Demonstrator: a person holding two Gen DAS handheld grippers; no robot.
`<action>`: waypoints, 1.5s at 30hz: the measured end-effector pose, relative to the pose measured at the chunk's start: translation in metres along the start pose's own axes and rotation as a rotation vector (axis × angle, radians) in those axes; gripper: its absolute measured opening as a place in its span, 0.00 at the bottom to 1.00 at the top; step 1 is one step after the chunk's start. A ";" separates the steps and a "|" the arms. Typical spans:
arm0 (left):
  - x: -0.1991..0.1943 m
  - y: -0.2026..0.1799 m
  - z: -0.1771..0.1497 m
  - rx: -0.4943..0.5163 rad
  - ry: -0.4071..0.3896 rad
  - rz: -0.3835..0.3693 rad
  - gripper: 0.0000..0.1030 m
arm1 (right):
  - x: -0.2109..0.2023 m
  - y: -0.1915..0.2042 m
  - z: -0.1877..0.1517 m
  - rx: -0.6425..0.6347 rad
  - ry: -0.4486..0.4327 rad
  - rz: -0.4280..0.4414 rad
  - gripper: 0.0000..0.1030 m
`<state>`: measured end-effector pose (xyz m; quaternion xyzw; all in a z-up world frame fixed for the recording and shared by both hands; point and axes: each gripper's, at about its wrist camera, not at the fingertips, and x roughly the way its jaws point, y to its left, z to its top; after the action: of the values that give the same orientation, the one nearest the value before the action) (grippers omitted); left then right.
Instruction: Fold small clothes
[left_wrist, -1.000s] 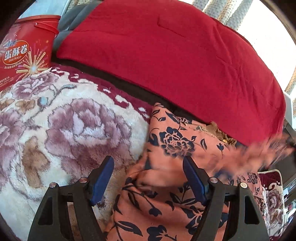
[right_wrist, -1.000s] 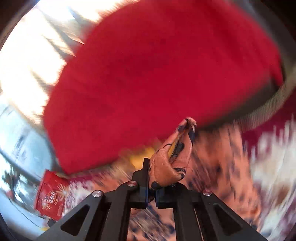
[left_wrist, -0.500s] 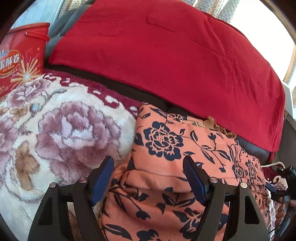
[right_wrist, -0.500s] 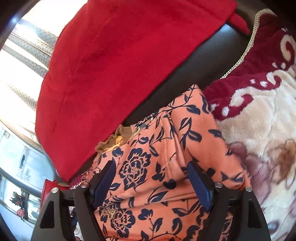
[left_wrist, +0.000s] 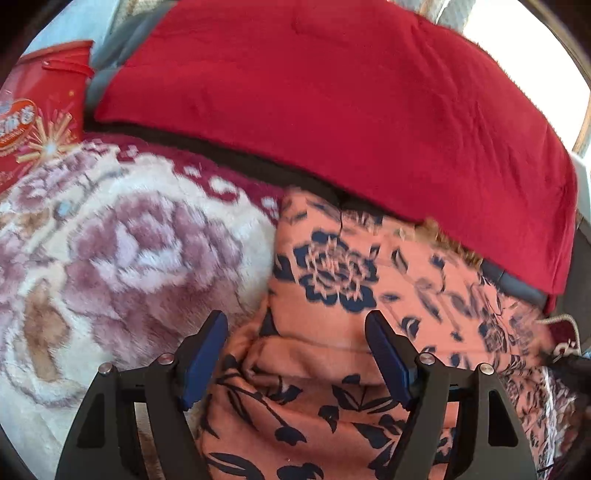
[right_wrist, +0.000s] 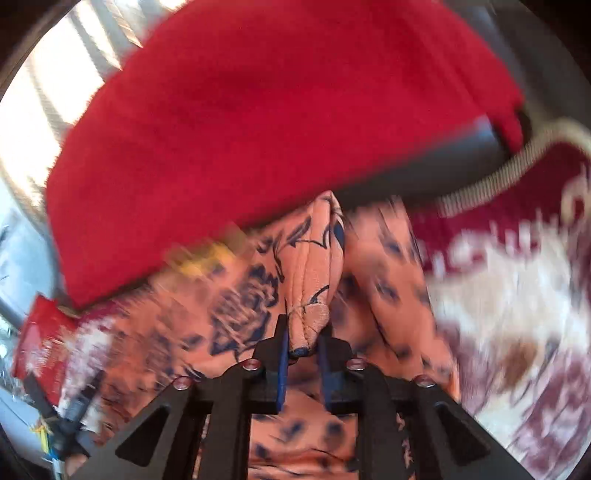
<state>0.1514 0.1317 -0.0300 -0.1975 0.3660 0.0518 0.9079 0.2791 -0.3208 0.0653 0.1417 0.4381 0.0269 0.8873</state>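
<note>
While the R fingers close, a pinched ridge of cloth sits between them.
R fingers: right gripper (right_wrist: 302, 341) closing, blue pads (right_wrist: 282, 363) squeezing a bunched fold of the orange floral garment (right_wrist: 310, 280); fold sticks up past the tips.
L fingers: left gripper (left_wrist: 297, 360) spread wide, released, nothing gripped; blue pads (left_wrist: 205, 360) either side of a crease, hovering over the cloth, contact unclear.
Garment: orange w/ navy flowers (left_wrist: 332, 273), lying on the fleece rose-print blanket (left_wrist: 122, 258), far edge up against the red blanket (left_wrist: 332, 103).
Beyond: red blanket draped over a dark seat back; red snack tub (left_wrist: 40, 114) far left in L view.
Blur: R view smeared, detail at the edges poor.
</note>
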 end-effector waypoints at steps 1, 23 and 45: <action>0.006 0.001 -0.001 0.002 0.027 0.013 0.75 | 0.012 -0.007 -0.004 0.010 0.055 -0.015 0.28; 0.004 0.010 0.000 -0.031 0.016 -0.019 0.79 | -0.016 -0.020 -0.014 0.163 -0.095 0.290 0.71; -0.249 0.102 -0.140 -0.045 -0.013 -0.057 0.80 | -0.269 -0.117 -0.256 -0.085 -0.244 0.164 0.78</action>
<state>-0.1442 0.1820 0.0159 -0.2281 0.3530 0.0356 0.9067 -0.0961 -0.4206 0.0926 0.1413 0.3125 0.1003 0.9340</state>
